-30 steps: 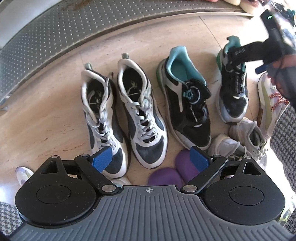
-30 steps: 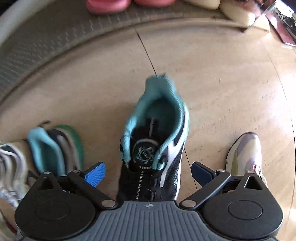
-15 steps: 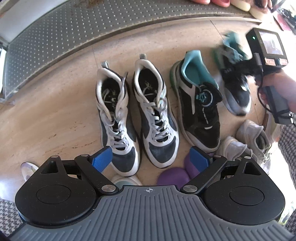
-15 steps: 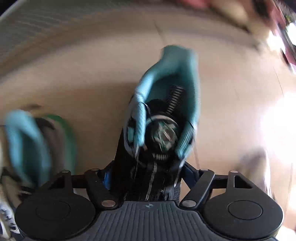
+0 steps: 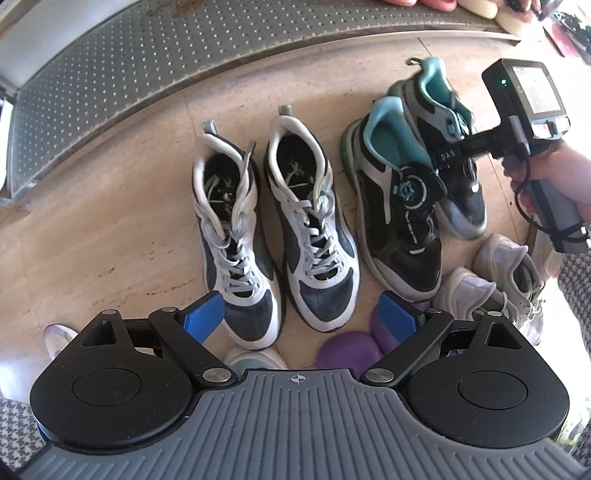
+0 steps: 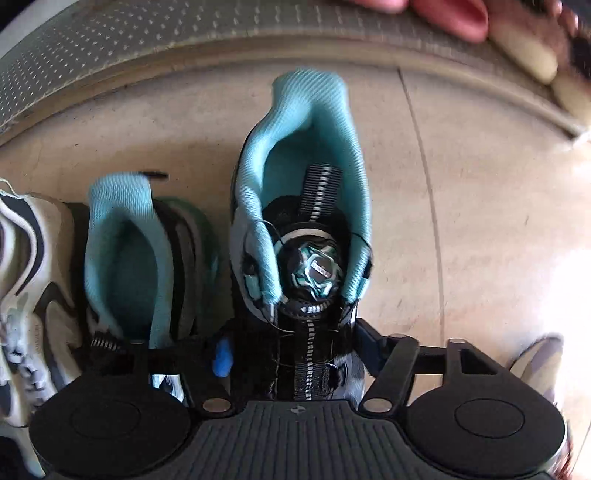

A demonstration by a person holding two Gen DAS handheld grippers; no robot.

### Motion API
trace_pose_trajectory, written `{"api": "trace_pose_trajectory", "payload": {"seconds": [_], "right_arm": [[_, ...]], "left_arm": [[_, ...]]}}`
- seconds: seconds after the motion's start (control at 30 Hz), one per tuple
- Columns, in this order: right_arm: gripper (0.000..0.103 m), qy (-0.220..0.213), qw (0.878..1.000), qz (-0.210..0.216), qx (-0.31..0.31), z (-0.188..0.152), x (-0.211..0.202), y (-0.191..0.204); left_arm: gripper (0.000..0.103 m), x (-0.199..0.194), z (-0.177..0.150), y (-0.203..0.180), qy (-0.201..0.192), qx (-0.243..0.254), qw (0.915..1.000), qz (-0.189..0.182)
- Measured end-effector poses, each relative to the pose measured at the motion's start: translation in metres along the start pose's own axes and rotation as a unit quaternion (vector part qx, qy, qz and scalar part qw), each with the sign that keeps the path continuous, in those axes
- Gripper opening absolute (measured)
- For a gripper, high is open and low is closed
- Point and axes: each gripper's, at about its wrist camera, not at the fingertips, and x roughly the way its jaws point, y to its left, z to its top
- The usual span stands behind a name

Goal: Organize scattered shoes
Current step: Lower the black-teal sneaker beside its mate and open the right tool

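Observation:
A white-and-black laced pair [image 5: 236,236] stands side by side on the tan floor. To its right lies a black shoe with teal lining [image 5: 399,206]. Its mate [image 6: 306,184] is between the jaws of my right gripper [image 6: 293,350], which are closing, with the blue pads against the shoe's sides at the dial. In the left wrist view this held shoe [image 5: 465,214] is tilted and leans against the floor shoe [image 6: 122,251]. My left gripper [image 5: 301,315] hangs open over the toes of the white-and-black pair, holding nothing.
A perforated metal ledge [image 5: 147,74] curves along the far side, with pink slippers [image 6: 454,18] on it. Purple slippers [image 5: 347,350] and pale grey sneakers [image 5: 491,284] lie near my left gripper. A person's hand [image 5: 561,177] holds the right gripper's handle.
My right gripper came down over the teal-lined shoe and its jaws narrowed onto it. The shoe has shifted left, up against its mate. My left gripper stayed open.

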Motion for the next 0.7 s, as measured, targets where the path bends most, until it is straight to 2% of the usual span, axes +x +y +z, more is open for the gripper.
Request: {"api": "trace_pose_trajectory", "payload": {"seconds": [0.1,0.13,0.2,0.27,0.3,0.4,0.47,0.5,0.53,0.57,0.7], "right_arm": [[0.064,0.024,0.999,-0.01,-0.026,-0.017,-0.005,0.008],[0.07,0.036,0.999,-0.005,-0.028,-0.02,-0.005,0.008],[0.068,0.079,0.997,0.019,-0.016,-0.024,-0.01,0.005],[0.077,0.051,0.998,0.023,0.016,-0.022,-0.04,0.001],[0.086,0.034,0.999,0.023,0.027,-0.021,-0.055,0.0],[0.088,0.019,0.998,0.037,0.042,-0.027,-0.097,0.005],[0.079,0.015,0.997,0.062,0.039,-0.039,-0.112,0.012],[0.067,0.01,0.996,0.077,0.032,-0.05,-0.117,0.019],[0.05,0.009,0.996,0.085,0.024,-0.06,-0.114,0.027],[0.044,0.015,0.996,0.086,0.017,-0.068,-0.107,0.035],[0.044,0.088,0.993,0.08,0.0,-0.081,-0.047,0.065]], "left_arm": [[0.094,-0.002,0.0,-0.001,-0.002,0.002,1.0,0.0],[0.094,-0.006,0.0,-0.001,-0.007,0.001,1.0,0.0],[0.094,-0.008,0.0,-0.001,-0.011,0.0,0.9999,-0.001],[0.094,-0.013,0.0,-0.001,-0.018,-0.002,0.9998,-0.003],[0.094,-0.015,0.0,0.0,-0.02,-0.004,0.9998,-0.003],[0.094,-0.019,-0.003,0.002,-0.026,-0.014,0.9996,-0.004],[0.094,-0.019,-0.005,0.001,-0.025,-0.013,0.9996,-0.006],[0.094,-0.018,-0.005,0.0,-0.024,-0.013,0.9996,-0.007],[0.094,-0.016,-0.007,-0.002,-0.02,-0.01,0.9997,-0.008],[0.094,-0.014,-0.009,-0.003,-0.017,-0.007,0.9998,-0.008],[0.094,-0.006,-0.012,-0.005,-0.007,-0.008,0.9999,0.0]]}}
